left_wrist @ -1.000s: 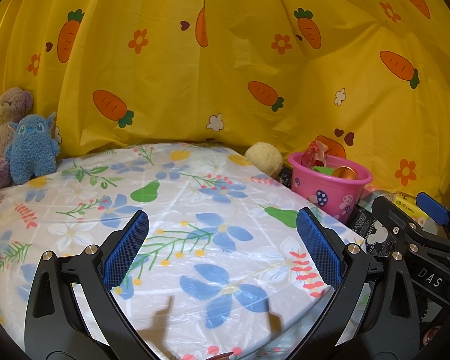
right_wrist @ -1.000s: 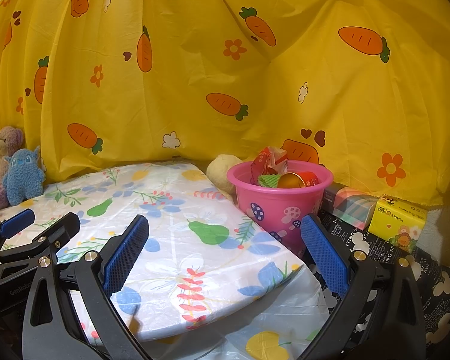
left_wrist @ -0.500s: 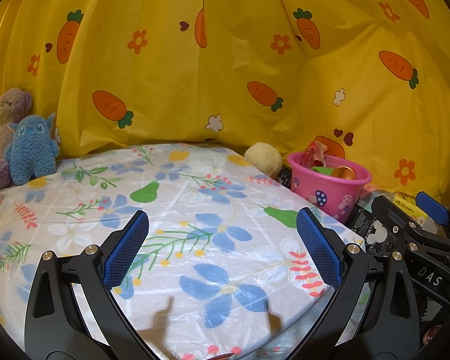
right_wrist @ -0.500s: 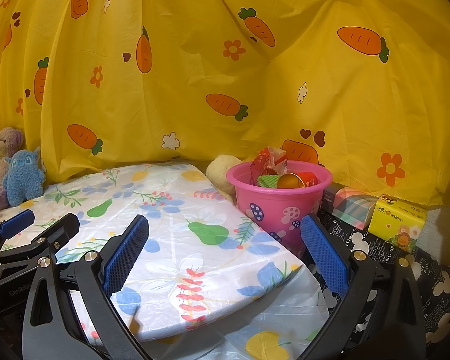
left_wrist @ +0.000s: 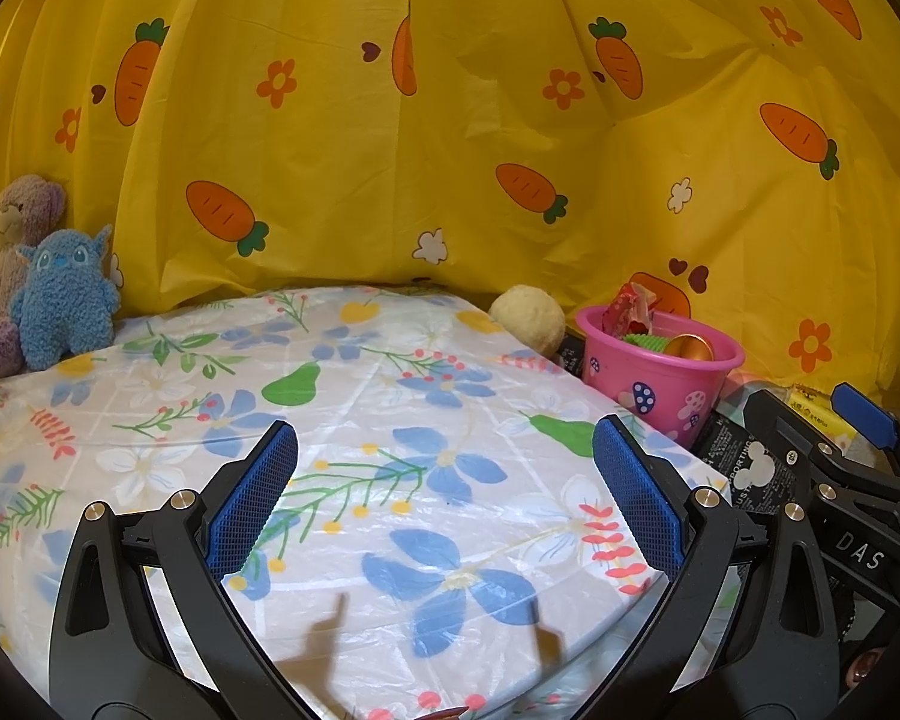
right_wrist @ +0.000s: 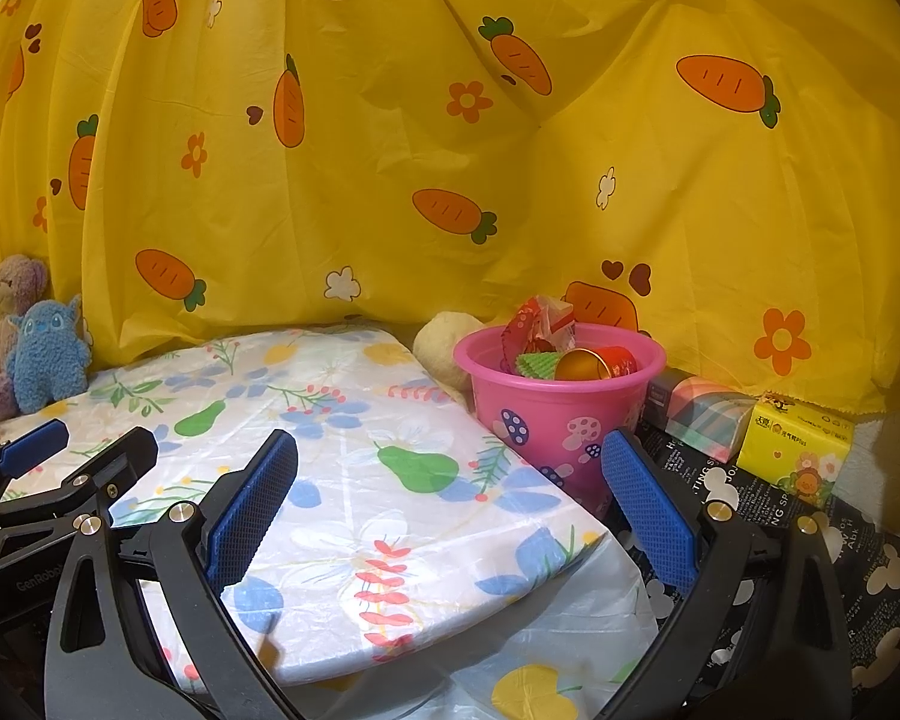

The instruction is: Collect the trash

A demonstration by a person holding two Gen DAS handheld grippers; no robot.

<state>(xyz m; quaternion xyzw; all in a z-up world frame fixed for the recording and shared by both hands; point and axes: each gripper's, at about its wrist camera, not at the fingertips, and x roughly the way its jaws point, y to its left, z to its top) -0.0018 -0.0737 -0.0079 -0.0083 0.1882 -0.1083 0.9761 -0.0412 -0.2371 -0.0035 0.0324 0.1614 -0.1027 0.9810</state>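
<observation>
A pink bucket (right_wrist: pixel 561 420) with mushroom prints stands off the table's right edge and also shows in the left wrist view (left_wrist: pixel 654 381). It holds a red-white wrapper (right_wrist: pixel 540 321), a green piece (right_wrist: pixel 537 365) and a red-gold can (right_wrist: pixel 594 363). My left gripper (left_wrist: pixel 444 492) is open and empty over the floral-covered table (left_wrist: pixel 360 420). My right gripper (right_wrist: pixel 450 495) is open and empty at the table's right corner, short of the bucket. Each gripper shows at the edge of the other's view.
A yellow carrot-print curtain (left_wrist: pixel 450 120) hangs behind. A blue plush (left_wrist: pixel 63 300) and a purple-brown bear (left_wrist: pixel 12 240) sit at the far left. A cream ball (left_wrist: pixel 528 324) lies beside the bucket. A plaid box (right_wrist: pixel 702 414) and a yellow tissue pack (right_wrist: pixel 798 450) lie right of it.
</observation>
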